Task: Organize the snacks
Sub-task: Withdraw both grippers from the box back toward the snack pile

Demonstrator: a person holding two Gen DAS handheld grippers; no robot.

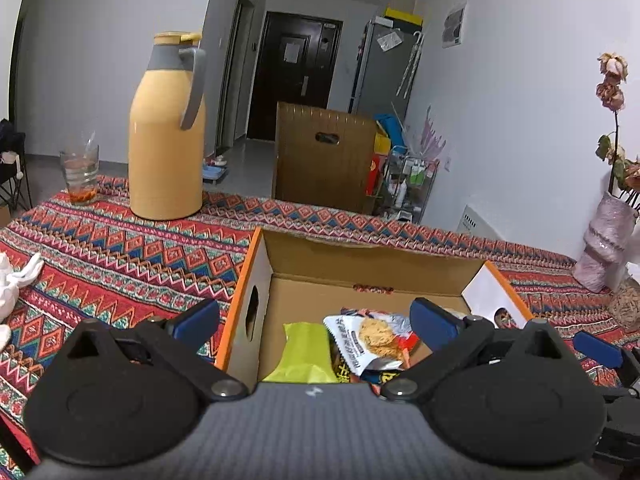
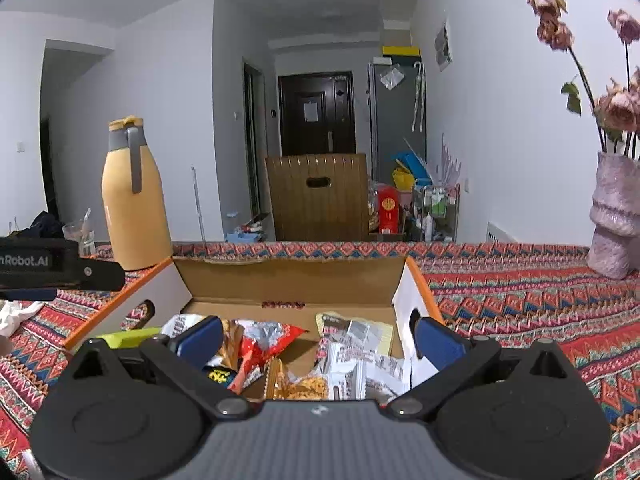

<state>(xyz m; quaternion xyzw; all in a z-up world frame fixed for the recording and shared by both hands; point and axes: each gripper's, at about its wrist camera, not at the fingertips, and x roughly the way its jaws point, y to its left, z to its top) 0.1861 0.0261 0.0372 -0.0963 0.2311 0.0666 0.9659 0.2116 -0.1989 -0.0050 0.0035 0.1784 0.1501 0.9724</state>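
Snack sorting, mid-way, hovering over the cardboard box (image 2: 288, 280)

Both the left gripper (image 1: 316, 320) and right gripper (image 2: 318, 340) spread wide, holding nothing. Snack packets (image 2: 360, 356) piled loose inside the box, green packet (image 1: 302, 354) on the left. Probably next: dip in, pinch one crinkly packet, lift clean.

desk: covered edge to edge with a bright zigzag-pattern cloth (image 1: 120, 248), red, blue and teal
box: open cardboard box (image 1: 360, 256) with orange edges sits on the cloth at the near middle, snack packs inside
jug: tall yellow thermos jug (image 1: 166, 136) with a grey handle, far left, upright
glass: clear glass (image 1: 79, 174) just left of the jug, something red at the bottom
vase: pinkish vase (image 2: 614, 216) with dried roses, far right
white thing: lies at the left edge (image 1: 16, 280), can't tell what it is
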